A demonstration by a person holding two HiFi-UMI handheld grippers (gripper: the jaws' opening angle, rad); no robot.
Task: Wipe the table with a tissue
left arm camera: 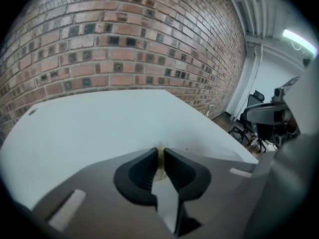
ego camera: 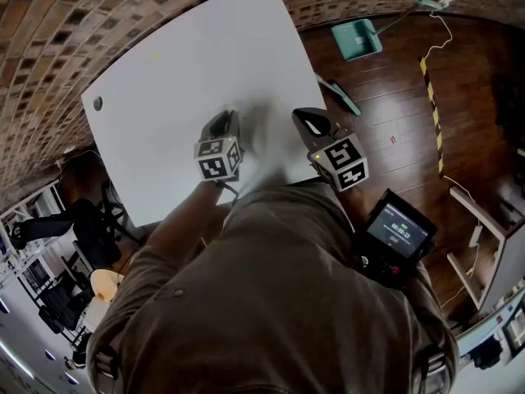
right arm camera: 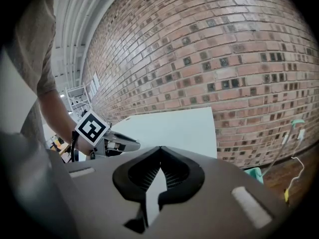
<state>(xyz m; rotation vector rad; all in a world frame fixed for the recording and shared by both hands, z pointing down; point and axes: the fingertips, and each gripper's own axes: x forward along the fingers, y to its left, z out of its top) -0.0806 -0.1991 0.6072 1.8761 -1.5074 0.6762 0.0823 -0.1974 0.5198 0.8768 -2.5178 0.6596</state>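
Grey shirt (ego camera: 279, 302) nearest; left tool (left arm camera: 160, 152) tight on a tan tissue (left arm camera: 160, 161) at the white table (ego camera: 189, 64), right tool (right arm camera: 160, 150) tight, empty

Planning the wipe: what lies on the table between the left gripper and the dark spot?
Nothing; the head view shows bare table from left gripper to dark spot.

No readable text anywhere

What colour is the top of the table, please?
White, plain and unpatterned; the table shows best in the head view.
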